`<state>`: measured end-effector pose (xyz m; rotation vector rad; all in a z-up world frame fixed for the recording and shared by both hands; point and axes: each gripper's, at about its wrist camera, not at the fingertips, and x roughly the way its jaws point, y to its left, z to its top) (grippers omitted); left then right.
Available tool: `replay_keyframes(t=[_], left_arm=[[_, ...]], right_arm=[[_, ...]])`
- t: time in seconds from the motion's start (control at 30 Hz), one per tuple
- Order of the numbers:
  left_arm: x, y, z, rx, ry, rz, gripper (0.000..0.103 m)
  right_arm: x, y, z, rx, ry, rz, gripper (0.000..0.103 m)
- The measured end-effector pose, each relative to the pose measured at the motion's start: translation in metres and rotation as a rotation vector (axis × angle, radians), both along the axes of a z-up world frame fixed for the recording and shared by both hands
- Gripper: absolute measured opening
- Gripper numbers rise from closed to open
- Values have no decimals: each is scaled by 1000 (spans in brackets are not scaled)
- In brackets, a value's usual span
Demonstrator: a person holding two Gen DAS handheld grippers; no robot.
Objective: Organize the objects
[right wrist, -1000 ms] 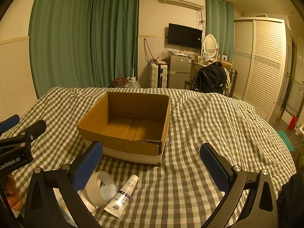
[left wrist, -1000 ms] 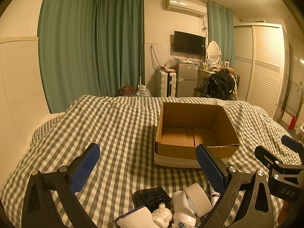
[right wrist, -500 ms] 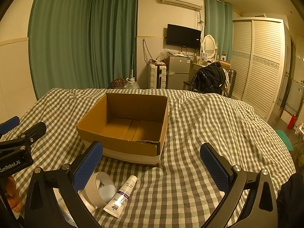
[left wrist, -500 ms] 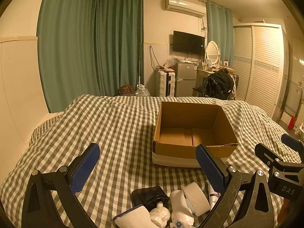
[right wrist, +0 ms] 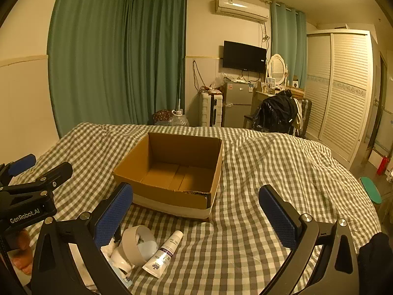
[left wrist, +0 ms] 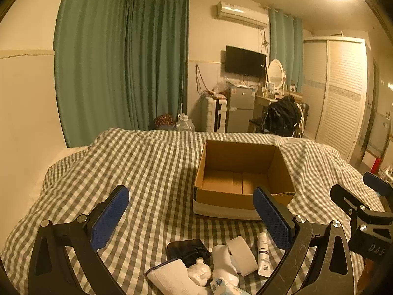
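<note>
An empty open cardboard box [left wrist: 242, 179] [right wrist: 172, 172] sits on the checked bed cover. In front of it lies a small pile: a tape roll [left wrist: 242, 255] [right wrist: 137, 244], a white tube [left wrist: 263, 254] [right wrist: 163, 253], a black pouch [left wrist: 188, 249], a white sock [left wrist: 172, 277] and small white bottles [left wrist: 200, 271]. My left gripper [left wrist: 191, 217] is open and empty above the pile. My right gripper [right wrist: 196, 212] is open and empty, over the cover to the right of the pile. Each gripper shows at the edge of the other's view.
The checked bed cover [left wrist: 147, 172] spreads wide on both sides of the box. Beyond the bed stand green curtains [right wrist: 118, 61], a small fridge [right wrist: 237, 104], a chair with a black jacket [right wrist: 277, 113] and a louvred wardrobe [right wrist: 343, 93].
Both grippers have drawn back a little and tilted, so the box and the pile sit slightly farther away in view. Both stay open; nothing was picked up.
</note>
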<state>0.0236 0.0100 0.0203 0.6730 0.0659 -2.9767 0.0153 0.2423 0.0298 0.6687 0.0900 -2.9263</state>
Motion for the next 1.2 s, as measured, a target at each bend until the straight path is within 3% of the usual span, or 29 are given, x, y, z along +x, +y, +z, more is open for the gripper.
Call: replay_keyframes(t=[0.33, 0.53, 1.0, 1.2], left_arm=[[30, 2, 18, -3, 21, -19, 103], [36, -3, 5, -19, -27, -21, 103], [16, -22, -88, -55, -292, 32, 103], [7, -22, -116, -52, -375, 21, 91]], right_arm=[[28, 0, 29, -8, 29, 19, 103], [36, -2, 26, 16, 3, 39, 103], [9, -16, -38, 82, -146, 54, 102], [-14, -20, -82, 114, -268, 50, 98]])
